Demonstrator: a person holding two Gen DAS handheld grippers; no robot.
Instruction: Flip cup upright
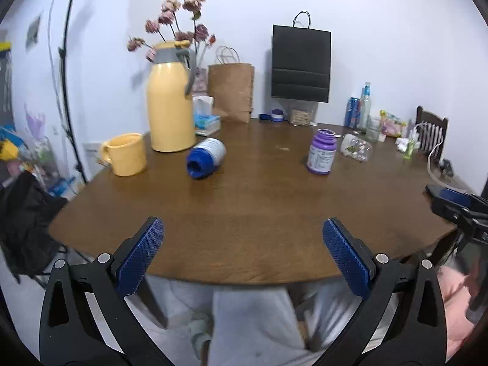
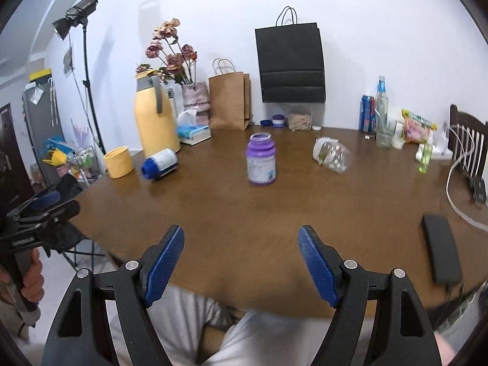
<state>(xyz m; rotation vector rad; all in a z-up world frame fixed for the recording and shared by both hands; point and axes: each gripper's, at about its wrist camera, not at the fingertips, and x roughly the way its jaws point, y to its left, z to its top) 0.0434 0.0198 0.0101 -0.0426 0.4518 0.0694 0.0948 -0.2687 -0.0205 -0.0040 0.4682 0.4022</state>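
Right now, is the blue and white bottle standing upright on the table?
No, the blue and white bottle lies on its side on the table, beside the yellow jug.

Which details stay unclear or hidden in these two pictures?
- Print on the purple bottle: too small and blurred, both views.
- Contents of the yellow mug: its rim hides the inside, both views.
- Lower part of the black bag: covered by a jar, right wrist view.
- Phone: blurred, right wrist view.
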